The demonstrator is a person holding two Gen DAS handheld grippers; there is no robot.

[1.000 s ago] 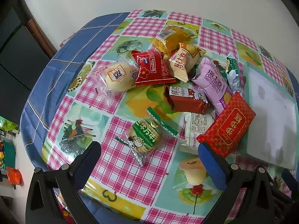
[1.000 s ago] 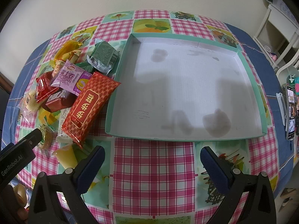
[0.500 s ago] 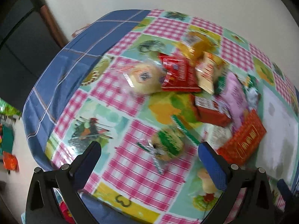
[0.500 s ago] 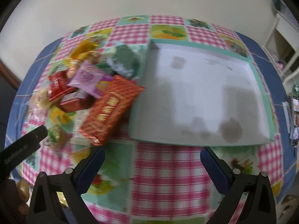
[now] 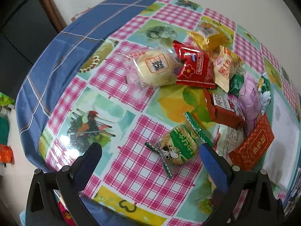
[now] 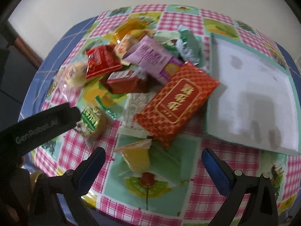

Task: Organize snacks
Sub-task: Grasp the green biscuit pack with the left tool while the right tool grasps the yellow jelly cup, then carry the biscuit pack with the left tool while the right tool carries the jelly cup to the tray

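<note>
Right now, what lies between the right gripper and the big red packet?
In the right wrist view, a yellow jelly cup lies between the open right gripper and the big red packet, beside its lower end.

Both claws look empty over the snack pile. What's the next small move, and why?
Probably lower the open left claw onto the green cracker packet: it lies apart from the pile, just ahead of the fingers, while the tray holds nothing.
</note>
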